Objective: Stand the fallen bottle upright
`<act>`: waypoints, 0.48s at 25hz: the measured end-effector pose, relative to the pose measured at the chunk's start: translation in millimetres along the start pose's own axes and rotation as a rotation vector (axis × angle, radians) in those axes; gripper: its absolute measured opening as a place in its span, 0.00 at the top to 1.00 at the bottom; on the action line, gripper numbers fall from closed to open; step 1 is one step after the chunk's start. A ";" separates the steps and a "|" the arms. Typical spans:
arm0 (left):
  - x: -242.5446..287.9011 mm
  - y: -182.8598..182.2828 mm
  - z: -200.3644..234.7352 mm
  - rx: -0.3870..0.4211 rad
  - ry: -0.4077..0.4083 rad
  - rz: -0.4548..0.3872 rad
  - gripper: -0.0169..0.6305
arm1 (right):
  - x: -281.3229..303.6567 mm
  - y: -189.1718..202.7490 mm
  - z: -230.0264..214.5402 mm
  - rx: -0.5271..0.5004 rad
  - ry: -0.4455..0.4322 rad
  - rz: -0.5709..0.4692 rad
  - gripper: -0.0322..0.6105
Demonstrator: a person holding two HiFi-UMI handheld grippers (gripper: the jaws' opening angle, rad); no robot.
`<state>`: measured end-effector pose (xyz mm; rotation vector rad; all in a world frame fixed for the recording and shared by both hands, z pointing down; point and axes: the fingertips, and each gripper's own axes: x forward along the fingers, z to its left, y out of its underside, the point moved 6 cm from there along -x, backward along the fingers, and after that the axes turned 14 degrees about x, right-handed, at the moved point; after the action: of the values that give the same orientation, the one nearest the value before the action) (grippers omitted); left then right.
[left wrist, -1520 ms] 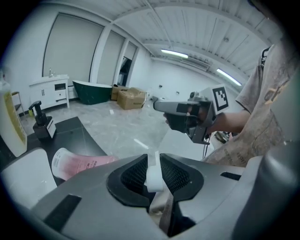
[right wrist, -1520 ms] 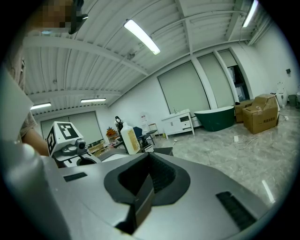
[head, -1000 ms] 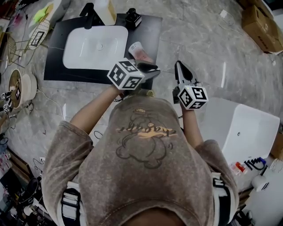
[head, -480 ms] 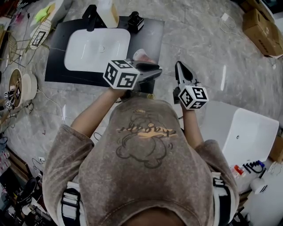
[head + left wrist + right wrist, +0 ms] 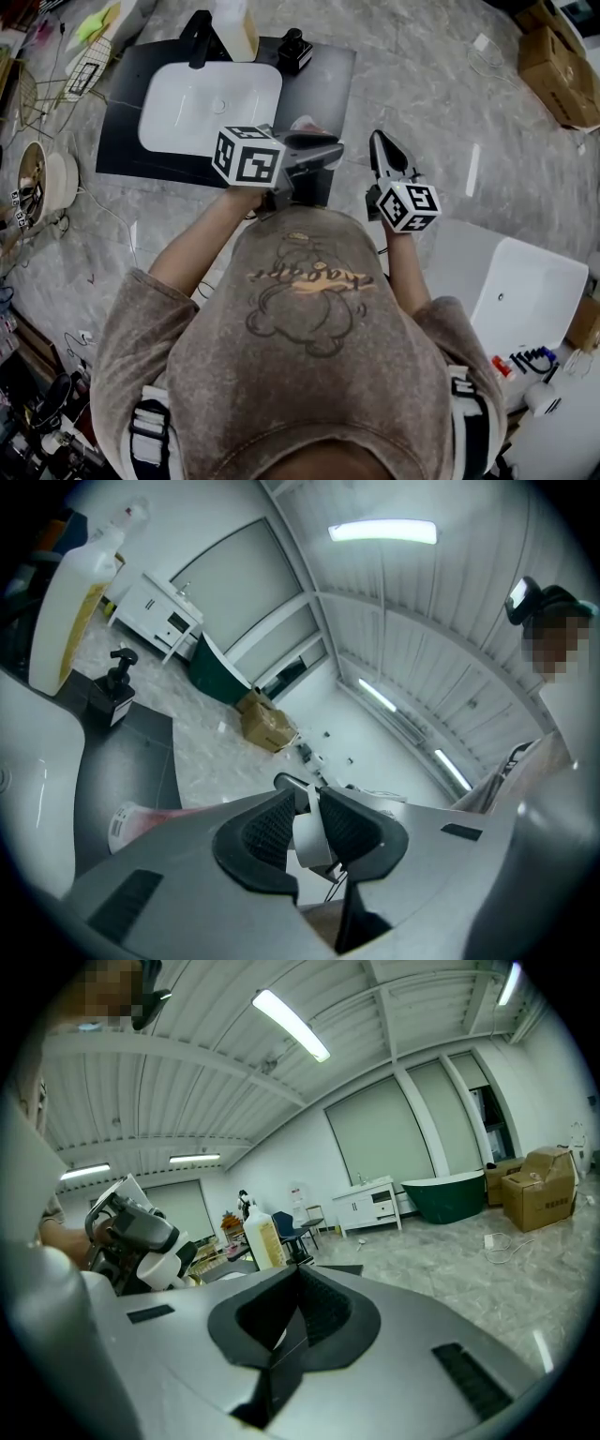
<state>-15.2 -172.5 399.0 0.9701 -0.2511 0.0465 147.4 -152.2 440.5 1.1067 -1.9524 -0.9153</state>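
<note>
The bottle [image 5: 302, 123] has a pink body and a white labelled end. It hangs tilted over the right part of the black counter [image 5: 122, 122], mostly hidden under my left gripper [image 5: 330, 150]. In the left gripper view its pink body [image 5: 141, 819] runs out to the left behind one jaw. A white piece sits pinched between the pads of the left gripper [image 5: 304, 810], which is shut on the bottle. My right gripper [image 5: 378, 139] hovers just right of it, off the counter, jaws together and empty; in its own view the right gripper [image 5: 298, 1274] shows nothing between the pads.
A white basin [image 5: 211, 108] is set in the counter. A big pale jug [image 5: 234, 28] and a black pump bottle [image 5: 295, 49] stand at the counter's back edge. A white bathtub [image 5: 525, 281] is at the right, cardboard boxes [image 5: 553, 56] at the far right.
The left gripper has rolled and risen with the bottle, which now sits more hidden beneath it. The right gripper has shifted only slightly.
</note>
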 end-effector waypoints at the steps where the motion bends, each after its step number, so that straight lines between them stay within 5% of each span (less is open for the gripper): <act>1: -1.3 -1.8 1.5 -0.011 0.004 -0.011 0.83 | 1.9 -0.3 -0.3 -0.001 0.000 0.002 0.95; 12: -16.4 -17.4 24.7 -0.131 0.047 -0.092 0.83 | 32.3 -7.2 4.2 -0.013 -0.026 0.023 0.95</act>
<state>-33.2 -201.4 394.4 0.8481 -0.1640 -0.0310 134.3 -182.8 439.7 1.0681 -1.9735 -0.9329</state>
